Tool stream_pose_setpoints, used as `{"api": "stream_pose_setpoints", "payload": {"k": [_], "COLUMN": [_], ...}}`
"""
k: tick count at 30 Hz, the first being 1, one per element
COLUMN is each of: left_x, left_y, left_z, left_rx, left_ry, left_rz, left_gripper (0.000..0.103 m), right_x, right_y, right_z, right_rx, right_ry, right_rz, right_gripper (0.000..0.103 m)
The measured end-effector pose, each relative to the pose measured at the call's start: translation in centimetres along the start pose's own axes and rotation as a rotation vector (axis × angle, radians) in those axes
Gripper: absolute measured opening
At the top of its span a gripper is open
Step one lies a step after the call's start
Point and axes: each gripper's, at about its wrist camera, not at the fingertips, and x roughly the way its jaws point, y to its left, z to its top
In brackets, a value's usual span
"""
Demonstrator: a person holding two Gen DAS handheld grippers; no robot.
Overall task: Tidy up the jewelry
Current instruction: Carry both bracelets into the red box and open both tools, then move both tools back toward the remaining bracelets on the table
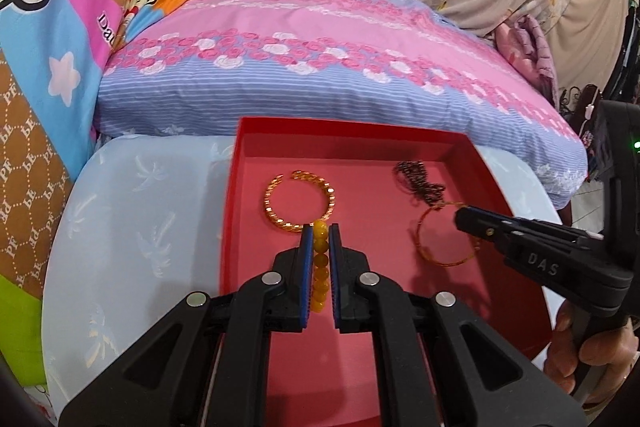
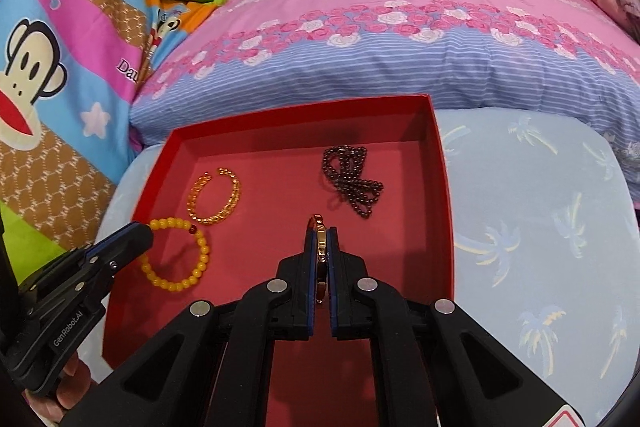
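Pink-blue striped pillow (image 1: 320,67) behind, pale blue cushion (image 2: 540,227) under red box (image 1: 248,187).

Left gripper (image 1: 321,231) pinching yellow bead bracelet (image 1: 320,267) on edge, low over box floor. Right gripper (image 2: 321,233) pinching thin gold bangle (image 2: 320,239) on edge, mid-box.

Twisted gold cuff (image 1: 300,201) and dark bead strand (image 2: 352,179) lying loose on floor.

Risks: bracelet released here likely lands on cuff just beyond, tangles; bangle could roll off toward dark strand; soft cushion may tip box if pressed.
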Motion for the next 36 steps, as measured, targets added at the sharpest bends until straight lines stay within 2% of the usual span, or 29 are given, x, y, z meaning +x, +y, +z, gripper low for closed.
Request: {"api": "stream_pose_setpoints", "payload": {"k": [1,2,3,5,8,14,21,27,36], "left_x": [0.0,0.0,0.0,-0.1,-0.4,-1.2,-4.5,-8.2,-12.4], "left_y": [0.1,0.3,0.5,1.0,1.3,1.4,0.2,-1.1,-2.8], "left_z": [-0.1,-0.2,-0.3,-0.4,-0.5,-0.7,-1.4,-3.3,-7.7], "left_rx": [-0.004,-0.006,-0.01,-0.025,-0.039,-0.043,-0.018,0.0,0.012], "left_ry": [-0.003,-0.007,-0.009,-0.015,-0.019,-0.027,-0.069,-0.098,-0.109], "left_rz": [0.023,0.041,0.05,0.061,0.071,0.079,0.084,0.079,0.075], "left_gripper": [0.012,0.02,0.024,0.033,0.038,0.039,0.04,0.042,0.042], "right_x": [0.1,0.0,-0.1,-0.7,-1.2,-2.8,-5.8,-9.3,-13.6], "right_y": [0.0,0.1,0.0,-0.2,-0.3,0.1,0.6,0.5,0.4], "right_z": [0.0,0.0,0.0,-0.3,-0.4,-1.1,-2.9,-5.8,-11.7], "right_rx": [-0.006,-0.012,-0.012,0.0,0.003,-0.019,-0.049,-0.053,-0.071], "right_ry": [-0.005,-0.009,-0.016,-0.04,-0.056,-0.078,-0.113,-0.133,-0.15], "right_rz": [-0.02,-0.044,-0.053,-0.046,-0.03,-0.019,-0.023,-0.018,-0.036], "right_gripper": [0.01,0.019,0.032,0.043,0.044,0.045,0.044,0.044,0.044]}}
